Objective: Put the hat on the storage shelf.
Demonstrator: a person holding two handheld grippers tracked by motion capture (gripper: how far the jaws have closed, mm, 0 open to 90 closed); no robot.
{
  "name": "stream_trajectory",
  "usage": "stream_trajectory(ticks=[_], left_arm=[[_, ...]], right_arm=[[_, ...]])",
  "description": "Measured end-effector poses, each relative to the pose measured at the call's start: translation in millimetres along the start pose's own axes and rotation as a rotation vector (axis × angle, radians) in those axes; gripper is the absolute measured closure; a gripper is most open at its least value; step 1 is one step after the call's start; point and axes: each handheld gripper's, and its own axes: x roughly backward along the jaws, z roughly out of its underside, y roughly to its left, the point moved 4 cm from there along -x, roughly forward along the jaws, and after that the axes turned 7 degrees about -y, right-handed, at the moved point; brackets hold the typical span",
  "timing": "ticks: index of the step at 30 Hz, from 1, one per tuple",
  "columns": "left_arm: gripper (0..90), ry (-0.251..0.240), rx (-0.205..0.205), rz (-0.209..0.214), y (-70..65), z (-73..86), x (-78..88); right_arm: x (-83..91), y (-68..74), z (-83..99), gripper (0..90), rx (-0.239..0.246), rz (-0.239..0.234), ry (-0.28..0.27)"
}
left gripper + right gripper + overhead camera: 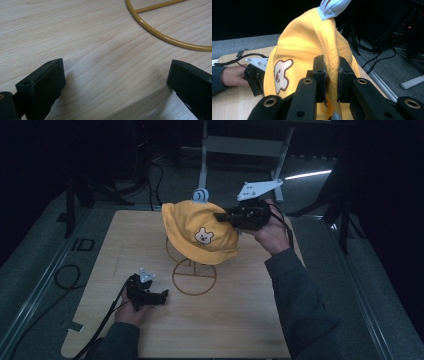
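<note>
A yellow child's hat [200,234] with a bear patch and a blue ear sits over the top of a gold wire stand [194,276] on the wooden table. My right gripper [223,217] is shut on a fold of the yellow hat [312,45], pinched between its two black jaws at the hat's right side. My left gripper [164,296] rests low on the table at the front left of the stand, open, with bare wood between its fingers [45,82]. The stand's round base ring [160,35] lies just beyond it.
The wooden table [240,320] has dark floor around it. A cable [67,276] loops on the floor at the left. A white table frame [240,145] stands behind the far edge. The other hand with its gripper [255,75] lies beyond the hat.
</note>
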Motion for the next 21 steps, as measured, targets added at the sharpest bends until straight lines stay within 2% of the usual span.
stream_trajectory(ticks=[8, 9, 16, 21], left_arm=[[2.0, -0.001, 0.001, -0.001, 0.0, -0.1, -0.1], [2.0, -0.001, 0.001, -0.001, 0.0, -0.1, -0.1], [2.0, 0.001, -0.001, 0.0, 0.1, 0.0, 0.1], [2.0, 0.0, 0.001, 0.0, 0.0, 0.0, 0.0]], right_arm=[[-27.4, 3.2, -4.9, 77.2, -0.005, -0.002, 0.032], [-35.7, 5.5, -5.8, 77.1, -0.004, -0.007, 0.038], [-60.7, 19.7, -10.9, 76.6, 0.022, -0.035, 0.064], [-73.1, 30.6, -5.9, 75.6, 0.043, -0.069, 0.122]])
